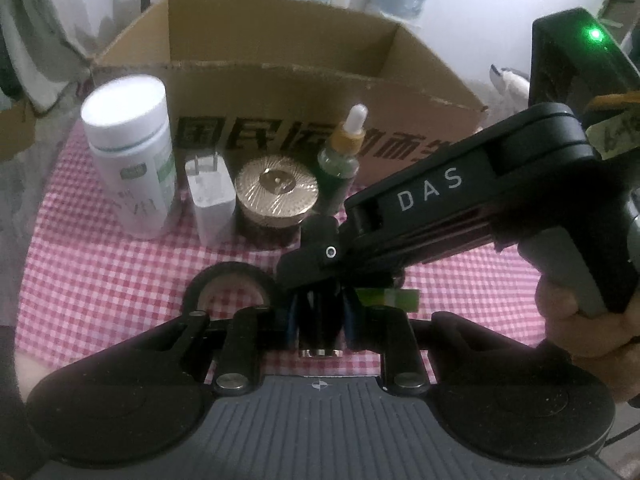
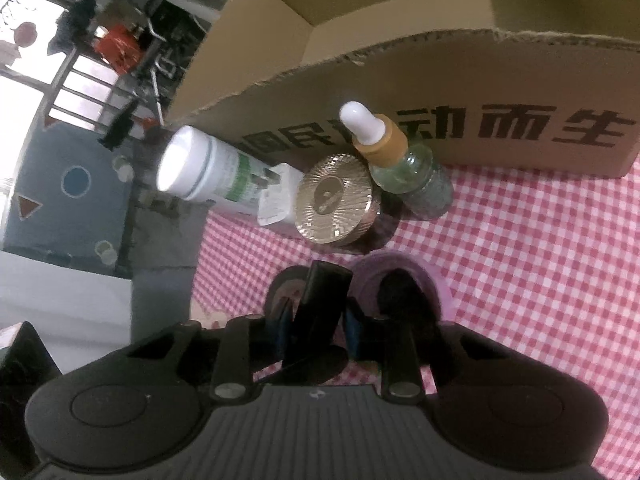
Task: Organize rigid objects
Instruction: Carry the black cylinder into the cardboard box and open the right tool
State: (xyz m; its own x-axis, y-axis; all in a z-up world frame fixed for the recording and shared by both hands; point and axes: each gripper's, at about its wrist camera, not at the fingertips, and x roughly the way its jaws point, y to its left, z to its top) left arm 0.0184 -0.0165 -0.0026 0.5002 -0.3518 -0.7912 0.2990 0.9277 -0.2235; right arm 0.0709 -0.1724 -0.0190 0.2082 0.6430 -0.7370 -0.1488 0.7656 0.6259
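Note:
A white pill bottle (image 1: pixel 132 156), a white charger plug (image 1: pixel 210 196), a gold-lidded jar (image 1: pixel 276 196) and a green dropper bottle (image 1: pixel 340 156) stand in a row before an open cardboard box (image 1: pixel 280 80). My left gripper (image 1: pixel 320 320) is shut on a black cylinder (image 1: pixel 320 322). My right gripper (image 2: pixel 316 320) is shut on a black block (image 2: pixel 320 300); in the left wrist view it (image 1: pixel 316 264) crosses just over my left fingertips. A black tape roll (image 1: pixel 232 284) lies left of them. The row also shows in the right wrist view: bottle (image 2: pixel 208 176), jar (image 2: pixel 334 200), dropper (image 2: pixel 404 168).
A red-and-white checked cloth (image 1: pixel 100 272) covers the table. A purple tape roll (image 2: pixel 404 280) lies by my right fingers. A green and white packet (image 1: pixel 394 298) lies under the right gripper. The table edge drops to a grey floor (image 2: pixel 160 248) at the left.

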